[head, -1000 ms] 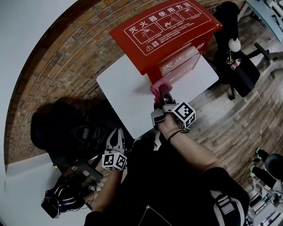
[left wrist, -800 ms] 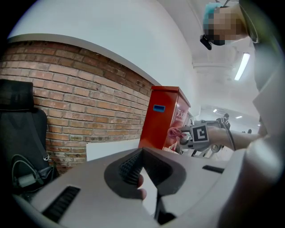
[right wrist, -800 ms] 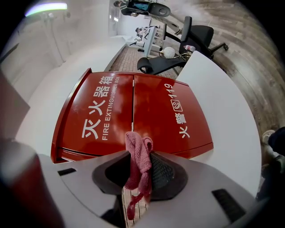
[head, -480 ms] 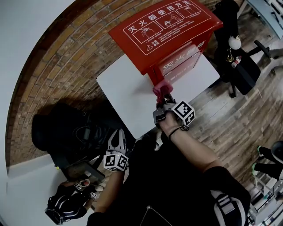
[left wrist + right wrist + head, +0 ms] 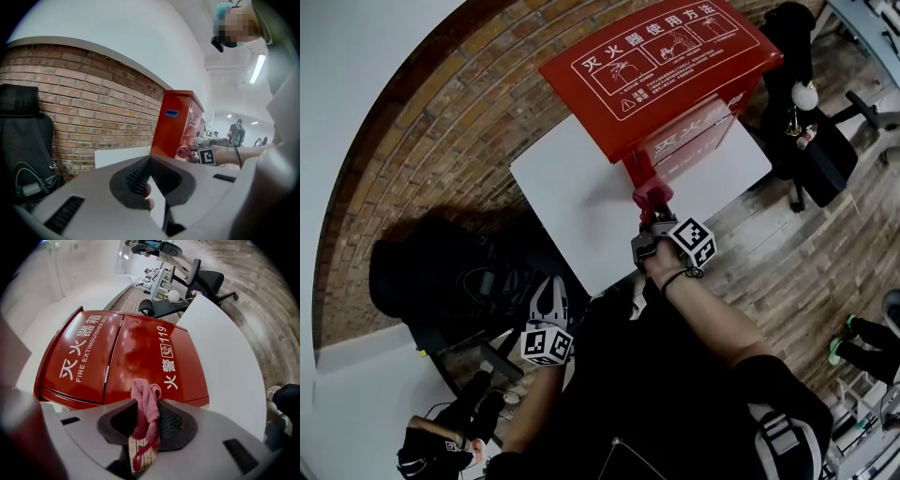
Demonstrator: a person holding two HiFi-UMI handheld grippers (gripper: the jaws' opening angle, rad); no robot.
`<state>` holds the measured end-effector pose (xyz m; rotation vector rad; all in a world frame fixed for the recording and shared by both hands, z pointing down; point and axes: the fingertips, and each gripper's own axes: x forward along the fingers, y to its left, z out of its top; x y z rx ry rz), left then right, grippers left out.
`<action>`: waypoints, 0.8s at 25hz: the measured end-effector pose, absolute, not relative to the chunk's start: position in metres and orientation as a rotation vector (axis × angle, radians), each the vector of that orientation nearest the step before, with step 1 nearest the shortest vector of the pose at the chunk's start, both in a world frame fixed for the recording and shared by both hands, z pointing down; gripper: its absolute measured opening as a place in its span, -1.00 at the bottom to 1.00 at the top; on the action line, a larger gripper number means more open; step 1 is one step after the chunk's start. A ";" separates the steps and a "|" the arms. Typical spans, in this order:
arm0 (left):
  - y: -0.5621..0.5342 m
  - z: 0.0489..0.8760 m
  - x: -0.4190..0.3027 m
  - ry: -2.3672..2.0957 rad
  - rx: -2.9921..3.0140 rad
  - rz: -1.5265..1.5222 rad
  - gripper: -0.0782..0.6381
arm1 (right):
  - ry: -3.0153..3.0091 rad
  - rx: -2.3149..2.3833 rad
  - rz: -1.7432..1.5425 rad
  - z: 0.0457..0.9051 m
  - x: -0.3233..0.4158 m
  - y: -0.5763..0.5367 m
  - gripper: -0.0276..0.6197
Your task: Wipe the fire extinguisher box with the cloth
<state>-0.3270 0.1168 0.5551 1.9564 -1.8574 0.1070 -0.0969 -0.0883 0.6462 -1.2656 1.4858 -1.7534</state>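
Fire extinguisher box [image 5: 661,66], red, stands by the brick wall [image 5: 441,122] with its lettered door face turned toward me. My right tool [image 5: 652,204] sits close in front of that face, low down, clenched on the pink cloth [image 5: 144,401], which bunches out toward the doors. I judge a short push straight ahead presses cloth onto metal. My left tool [image 5: 549,302] hangs well back from the box, jaws together, empty.

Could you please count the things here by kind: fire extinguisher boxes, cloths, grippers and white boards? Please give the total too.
Red fire extinguisher box: 1
Pink cloth: 1
Grippers: 2, the left gripper and the right gripper
White board under the box: 1
Total: 5
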 end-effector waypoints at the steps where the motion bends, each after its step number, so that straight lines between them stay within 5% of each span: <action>1: 0.116 0.556 -0.327 -1.858 1.954 0.108 -0.72 | 1.486 -1.274 -1.757 0.649 -0.096 -0.089 -0.57; 20: 0.116 0.571 -0.331 -1.858 1.917 0.132 -0.72 | 1.461 -1.423 -1.845 0.715 -0.095 -0.090 -0.57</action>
